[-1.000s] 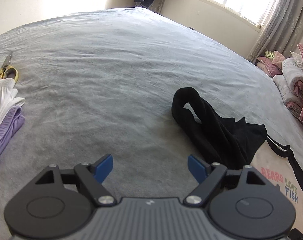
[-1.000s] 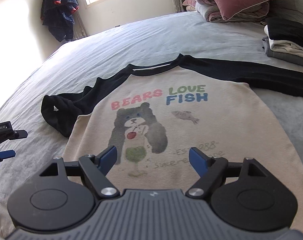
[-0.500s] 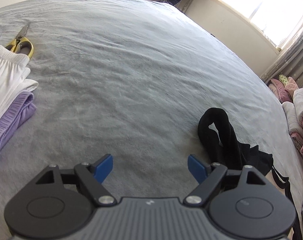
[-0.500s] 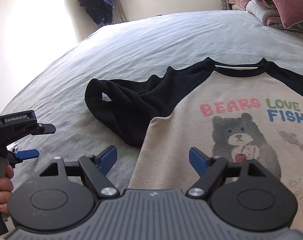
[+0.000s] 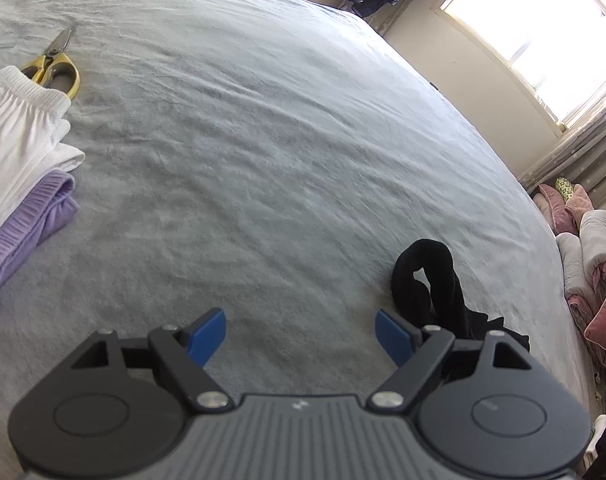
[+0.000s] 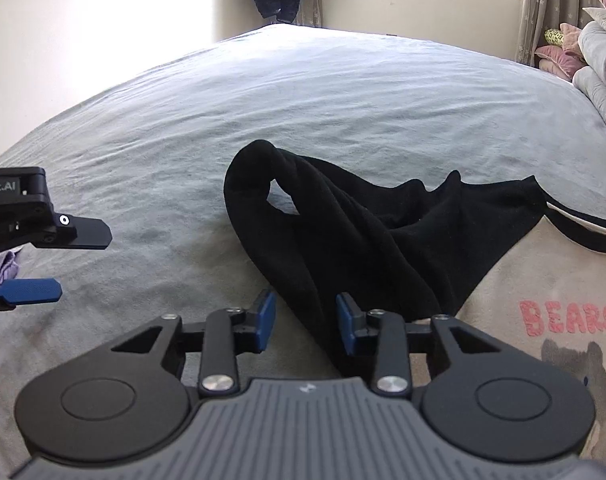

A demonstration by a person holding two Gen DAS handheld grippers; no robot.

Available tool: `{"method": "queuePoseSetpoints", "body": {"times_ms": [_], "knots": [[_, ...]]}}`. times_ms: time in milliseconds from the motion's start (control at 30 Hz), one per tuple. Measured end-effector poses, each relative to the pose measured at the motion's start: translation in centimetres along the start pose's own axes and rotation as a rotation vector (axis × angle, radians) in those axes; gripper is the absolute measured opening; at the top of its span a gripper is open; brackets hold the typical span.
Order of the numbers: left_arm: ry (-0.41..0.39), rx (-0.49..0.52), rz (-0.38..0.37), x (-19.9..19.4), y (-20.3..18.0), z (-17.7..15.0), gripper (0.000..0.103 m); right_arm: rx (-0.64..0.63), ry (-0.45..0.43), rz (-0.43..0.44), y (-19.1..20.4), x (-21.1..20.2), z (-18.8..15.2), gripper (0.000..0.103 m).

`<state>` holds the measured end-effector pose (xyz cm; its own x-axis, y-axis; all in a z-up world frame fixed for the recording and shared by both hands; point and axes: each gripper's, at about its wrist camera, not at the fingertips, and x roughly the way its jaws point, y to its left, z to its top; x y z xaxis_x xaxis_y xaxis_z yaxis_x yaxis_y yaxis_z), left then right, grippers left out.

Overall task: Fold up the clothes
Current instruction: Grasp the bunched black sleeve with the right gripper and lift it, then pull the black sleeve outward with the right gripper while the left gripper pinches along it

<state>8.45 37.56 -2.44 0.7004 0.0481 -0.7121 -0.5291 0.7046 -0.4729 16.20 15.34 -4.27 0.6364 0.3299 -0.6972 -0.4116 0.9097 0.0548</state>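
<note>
Grey bedspread is filling everything ahead of both claws, serving as the folding surface, judging by the shirt spread flat on it. The raglan shirt is lying printed side up to the right of the right gripper, cream body running off under that claw's right side. Its black sleeve is sitting bunched and doubled back on itself (looped cuff end at the far left of the heap), which is probably why the right claw is lining up on it: the sleeve needs pulling straight before any fold. The right claw's jaws are standing narrowed but not closed, the sleeve's near edge lying between and just ahead of the blue pads, nothing pinched yet as far as I can tell. The left gripper is hovering with jaws wide, holding nothing, the sleeve loop just ahead and right of its right pad. Folded white and purple clothes are sitting well left of that claw, likely finished items. Yellow-handled scissors are lying beyond the stack, far left.
</note>
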Motion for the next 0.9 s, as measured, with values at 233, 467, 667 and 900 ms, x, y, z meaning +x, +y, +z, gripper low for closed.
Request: {"method": "queuePoseSetpoints", "body": {"times_ms": [233,467,667,900], "knots": [[-0.025,-0.067,-0.032,-0.5,1.0,0.2,0.082,0.2,-0.012,0.208,-0.8,0.5,2.6,0.008],[-0.034,-0.111,-0.117,-0.8,1.5,0.4,0.077,0.309,-0.003,0.546,-0.7,1.4,7.4,0.008],[-0.019,-0.101,-0.084,-0.2,1.4,0.4,0.077,0.248,0.051,0.641,0.5,2.6,10.0,0.014],[-0.022,-0.058,0.006,1.0,0.9,0.3,0.077,0.284,0.004,0.603,-3.7,2.5,7.3,0.056]]}}
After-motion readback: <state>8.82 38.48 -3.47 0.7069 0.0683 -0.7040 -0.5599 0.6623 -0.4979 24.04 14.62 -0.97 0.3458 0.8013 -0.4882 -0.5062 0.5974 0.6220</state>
